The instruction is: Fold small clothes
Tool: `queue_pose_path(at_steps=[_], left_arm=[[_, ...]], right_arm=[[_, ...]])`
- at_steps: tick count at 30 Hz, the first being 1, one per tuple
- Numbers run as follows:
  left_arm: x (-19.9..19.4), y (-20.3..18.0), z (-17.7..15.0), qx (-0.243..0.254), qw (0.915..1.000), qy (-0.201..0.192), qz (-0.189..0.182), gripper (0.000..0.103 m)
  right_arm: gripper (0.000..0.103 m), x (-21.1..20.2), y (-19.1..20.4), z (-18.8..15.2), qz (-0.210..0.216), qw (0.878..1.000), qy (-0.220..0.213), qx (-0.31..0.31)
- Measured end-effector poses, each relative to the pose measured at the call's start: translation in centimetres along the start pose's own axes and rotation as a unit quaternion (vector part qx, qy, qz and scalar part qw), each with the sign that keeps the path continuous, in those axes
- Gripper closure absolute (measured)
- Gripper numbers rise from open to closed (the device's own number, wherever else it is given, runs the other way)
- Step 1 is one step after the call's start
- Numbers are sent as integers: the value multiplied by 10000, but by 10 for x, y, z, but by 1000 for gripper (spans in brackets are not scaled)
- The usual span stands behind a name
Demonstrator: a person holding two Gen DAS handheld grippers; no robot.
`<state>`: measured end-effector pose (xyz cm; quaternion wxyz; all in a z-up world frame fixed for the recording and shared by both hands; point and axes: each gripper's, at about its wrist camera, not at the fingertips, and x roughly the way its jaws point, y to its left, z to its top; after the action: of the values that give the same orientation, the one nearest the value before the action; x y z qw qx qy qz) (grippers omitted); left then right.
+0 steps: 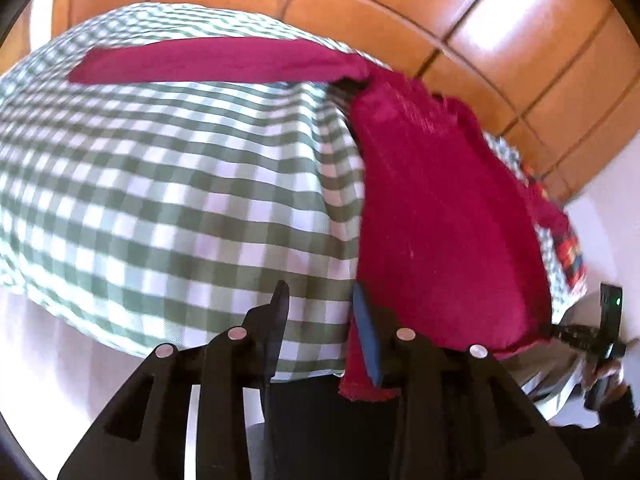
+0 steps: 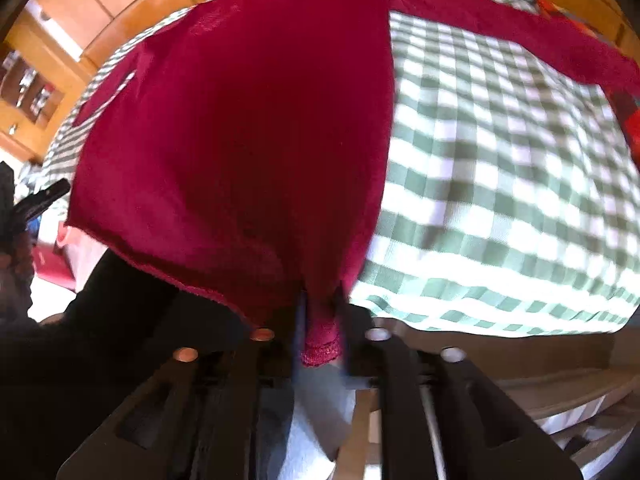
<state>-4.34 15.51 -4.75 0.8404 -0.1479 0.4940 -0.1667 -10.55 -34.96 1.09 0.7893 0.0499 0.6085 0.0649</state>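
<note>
A dark red long-sleeved garment (image 1: 440, 208) lies on the green-and-white checked cloth (image 1: 168, 184). One sleeve (image 1: 208, 60) stretches left across the far side. My left gripper (image 1: 320, 312) is open; its right finger (image 1: 366, 336) touches the garment's hem, which hangs over the near edge. In the right wrist view the garment (image 2: 240, 152) fills the middle. My right gripper (image 2: 320, 312) is shut on a fold of its hem (image 2: 320, 344). The other gripper (image 2: 36, 204) shows at the left.
Wooden panelling (image 1: 480, 32) rises behind the checked surface. A bright patterned item (image 1: 568, 248) lies at the far right edge. The checked cloth (image 2: 500, 168) spreads right of the garment. The person's dark sleeve (image 2: 100, 320) is at lower left.
</note>
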Motion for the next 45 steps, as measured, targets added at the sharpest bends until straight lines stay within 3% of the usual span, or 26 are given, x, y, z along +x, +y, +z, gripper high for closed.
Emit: queue_pose_path(at_steps=[2, 5, 11, 12, 13, 16, 17, 19, 20, 21, 22, 24, 27, 33, 35, 36, 37, 39, 41, 45], left_arm=[[-7, 3, -2, -33, 9999, -91, 53, 71], [-9, -8, -6, 92, 9998, -175, 82, 71], [28, -43, 12, 596, 9973, 42, 420, 67], [35, -49, 12, 731, 9959, 122, 526, 73], [42, -55, 9, 920, 9940, 262, 533, 93], [38, -57, 0, 1134, 9910, 307, 635, 92], [34, -48, 2, 921, 9940, 320, 496, 89], [23, -20, 12, 237, 9994, 207, 150, 69], [15, -2, 21, -139, 9996, -35, 236, 67], [9, 10, 28, -389, 9984, -220, 360, 56], [2, 31, 41, -735, 9951, -444, 488, 52], [-6, 64, 62, -1297, 9862, -715, 746, 52], [-16, 116, 93, -1970, 9667, -1083, 1225, 50], [-17, 197, 139, -3024, 9321, -1507, 1303, 45], [-13, 212, 145, -3199, 9258, -1539, 1298, 48], [-9, 218, 149, -3244, 9246, -1539, 1275, 62], [-5, 224, 154, -3181, 9284, -1509, 1191, 88], [5, 222, 163, -2954, 9359, -1480, 1218, 103], [-2, 212, 164, -2696, 9401, -1651, 1275, 103], [-41, 205, 152, -2506, 9314, -2284, 1323, 103]], right_arm=[[52, -17, 2, 12, -15, 9994, -338, 1], [52, -29, 18, 45, 43, 9966, -784, -245], [52, 7, 44, 103, 247, 9940, -1017, -301], [52, 19, 47, 110, 285, 9947, -962, -206], [52, 27, 53, 117, 280, 9956, -876, -154], [52, 62, 46, 118, -23, 9984, -562, -1], [50, 63, 43, 116, 28, 9975, -705, 51], [45, 61, 46, 112, 92, 9963, -848, 103], [41, 62, 48, 111, 68, 9961, -872, 85], [36, 63, 52, 111, 23, 9960, -890, 30], [33, 66, 55, 109, -25, 9961, -884, -32], [24, 73, 69, 107, -253, 9959, -822, -270], [19, 78, 79, 107, -539, 9947, -756, -450], [19, 79, 78, 109, -618, 9956, -611, -348], [18, 81, 80, 111, -680, 9956, -570, -309], [18, 82, 81, 113, -723, 9955, -546, -286], [17, 82, 82, 114, -761, 9954, -524, -272], [17, 83, 84, 116, -833, 9951, -467, -240], [17, 84, 85, 117, -880, 9950, -422, -216], [17, 85, 86, 119, -962, 9946, -359, -159]])
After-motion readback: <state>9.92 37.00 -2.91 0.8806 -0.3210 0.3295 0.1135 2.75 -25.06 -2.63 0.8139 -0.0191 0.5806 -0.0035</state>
